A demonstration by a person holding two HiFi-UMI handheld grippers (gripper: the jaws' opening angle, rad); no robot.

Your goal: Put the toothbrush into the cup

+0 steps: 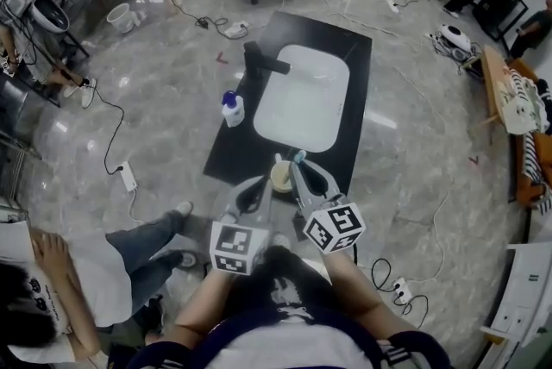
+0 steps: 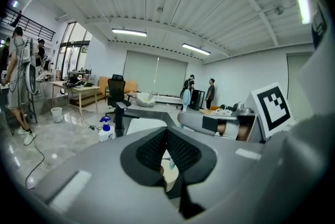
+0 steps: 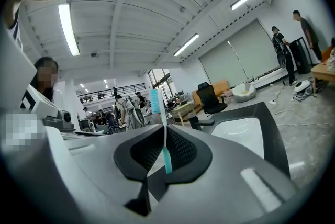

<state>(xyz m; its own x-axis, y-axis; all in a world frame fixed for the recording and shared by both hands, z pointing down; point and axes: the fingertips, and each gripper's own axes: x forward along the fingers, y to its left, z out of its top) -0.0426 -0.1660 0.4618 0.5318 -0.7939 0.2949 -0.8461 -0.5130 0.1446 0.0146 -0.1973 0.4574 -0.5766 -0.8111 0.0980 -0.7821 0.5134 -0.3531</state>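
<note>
1. The toothbrush (image 3: 166,157) stands upright in my right claw (image 3: 163,140), jaws closed on its teal handle and bristle end up. It is over the near edge of the counter (image 1: 349,57), just beside the cup (image 1: 281,177). The pinch is on a thin, smooth stick, so it could swivel or slide if I tilt it.
2. I cannot see whether the lower end is inside the rim. Letting go too early could make the brush strike the rim and fall outside.
3. My left claw (image 2: 166,154) is narrowed almost shut, and I judge it is pinching the cup's wall. With so little wall in the pinch, a downward push from the brush could twist the cup loose or tip it.
4. The cup sits close to the near edge, so a nudge could send it to the floor.
5. My two claws are crowded together and may knock each other as I lower.
6. Farther off, the sink (image 1: 302,100), the faucet (image 1: 259,59) and the soap bottle (image 1: 232,109) on the left edge pose little risk.
</note>
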